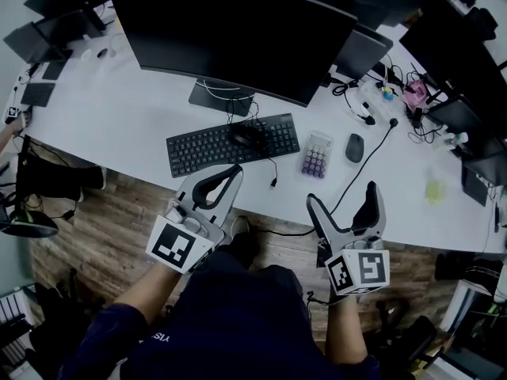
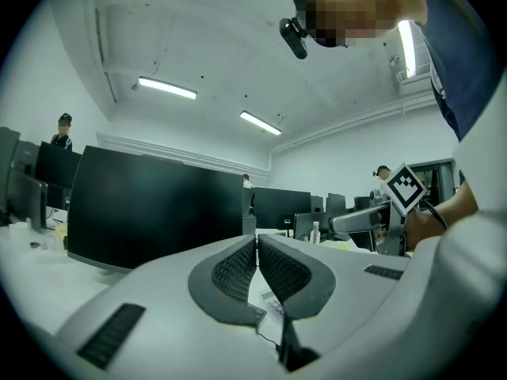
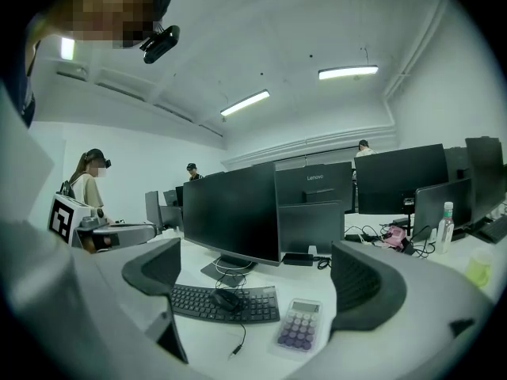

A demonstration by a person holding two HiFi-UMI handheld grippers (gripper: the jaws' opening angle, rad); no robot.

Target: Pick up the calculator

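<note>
A small calculator (image 1: 317,154) with purple keys lies on the white desk (image 1: 127,117), right of the black keyboard (image 1: 231,143). In the right gripper view the calculator (image 3: 302,325) shows between the wide-apart jaws, well ahead of them. My right gripper (image 1: 344,199) is open and held off the desk's near edge, nothing in it. My left gripper (image 1: 231,174) hovers at the keyboard's front edge with its pads (image 2: 238,269) pressed together, empty. A sliver of the calculator (image 2: 272,302) shows below those pads.
A black mouse (image 1: 249,135) rests on the keyboard, its cable trailing toward the desk edge. A grey mouse (image 1: 354,147) lies right of the calculator. A large dark monitor (image 1: 230,38) stands behind. Cables, a pink item (image 1: 415,95) and more monitors crowd the right.
</note>
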